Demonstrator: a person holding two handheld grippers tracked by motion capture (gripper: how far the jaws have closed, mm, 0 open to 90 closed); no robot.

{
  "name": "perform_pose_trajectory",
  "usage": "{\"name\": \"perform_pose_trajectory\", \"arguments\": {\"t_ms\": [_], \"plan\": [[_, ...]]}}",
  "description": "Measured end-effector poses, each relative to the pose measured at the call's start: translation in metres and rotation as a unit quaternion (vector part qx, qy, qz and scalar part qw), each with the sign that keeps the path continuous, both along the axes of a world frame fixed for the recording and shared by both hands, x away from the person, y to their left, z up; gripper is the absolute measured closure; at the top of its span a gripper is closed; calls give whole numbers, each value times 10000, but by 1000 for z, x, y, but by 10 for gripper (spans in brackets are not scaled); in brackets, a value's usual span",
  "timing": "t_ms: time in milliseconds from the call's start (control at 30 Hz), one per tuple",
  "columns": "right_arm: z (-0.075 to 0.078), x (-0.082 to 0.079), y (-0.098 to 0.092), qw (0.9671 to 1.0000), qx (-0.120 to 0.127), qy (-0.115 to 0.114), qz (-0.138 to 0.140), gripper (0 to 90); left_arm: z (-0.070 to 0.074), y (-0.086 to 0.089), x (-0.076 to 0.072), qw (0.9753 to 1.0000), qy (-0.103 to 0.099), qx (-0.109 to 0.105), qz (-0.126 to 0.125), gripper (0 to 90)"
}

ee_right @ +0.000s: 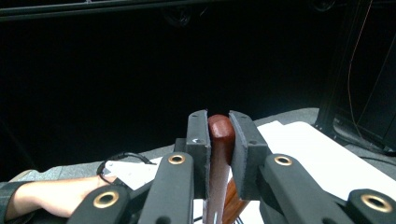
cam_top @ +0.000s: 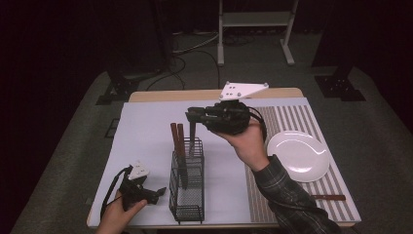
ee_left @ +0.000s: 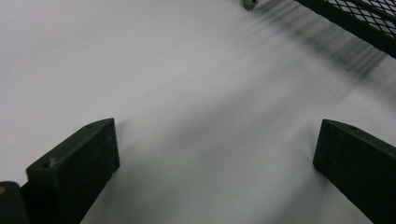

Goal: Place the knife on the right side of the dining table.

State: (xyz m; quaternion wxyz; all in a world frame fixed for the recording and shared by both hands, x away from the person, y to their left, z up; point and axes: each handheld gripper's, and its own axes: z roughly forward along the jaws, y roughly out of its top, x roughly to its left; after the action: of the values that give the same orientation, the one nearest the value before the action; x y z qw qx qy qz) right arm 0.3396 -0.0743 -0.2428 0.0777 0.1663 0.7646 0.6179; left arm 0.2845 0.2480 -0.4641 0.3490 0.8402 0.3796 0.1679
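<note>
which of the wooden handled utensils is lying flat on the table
The one on the striped mat, near the table's front right corner, below the plate. The others stand upright in the wire rack.

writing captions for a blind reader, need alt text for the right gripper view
The right hand-held gripper is clamped on the rounded tip of a reddish-brown wooden handle, seen against a dark room. Lower left, the person's other hand rests on the white table cover.

basket (ee_left: 369,21) cut off top-right | utensil (ee_right: 219,158) lower end hidden by jaws
</note>
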Motion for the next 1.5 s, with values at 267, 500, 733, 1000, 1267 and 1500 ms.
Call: {"name": "perform_pose_trajectory", "arguments": {"t_ms": [267,500,733,1000,1267,1500], "plan": [[18,-1,-4,9998,87,-187,-82,783,0,0,0,10000,-18,2,5,0],[33,-2,-13,9991,180,-335,-211,784,0,0,0,10000,-22,1,10,0],[40,-1,-25,9980,266,-411,-407,786,0,0,0,10000,-19,-2,15,0],[43,4,-45,9957,345,-505,-695,787,0,0,0,10000,-13,-4,8,0],[35,11,-67,9920,274,-532,-1115,789,0,0,0,10000,1,14,-1,0],[25,20,-87,9862,238,-511,-1554,790,0,0,0,10000,0,4,3,0]]}}
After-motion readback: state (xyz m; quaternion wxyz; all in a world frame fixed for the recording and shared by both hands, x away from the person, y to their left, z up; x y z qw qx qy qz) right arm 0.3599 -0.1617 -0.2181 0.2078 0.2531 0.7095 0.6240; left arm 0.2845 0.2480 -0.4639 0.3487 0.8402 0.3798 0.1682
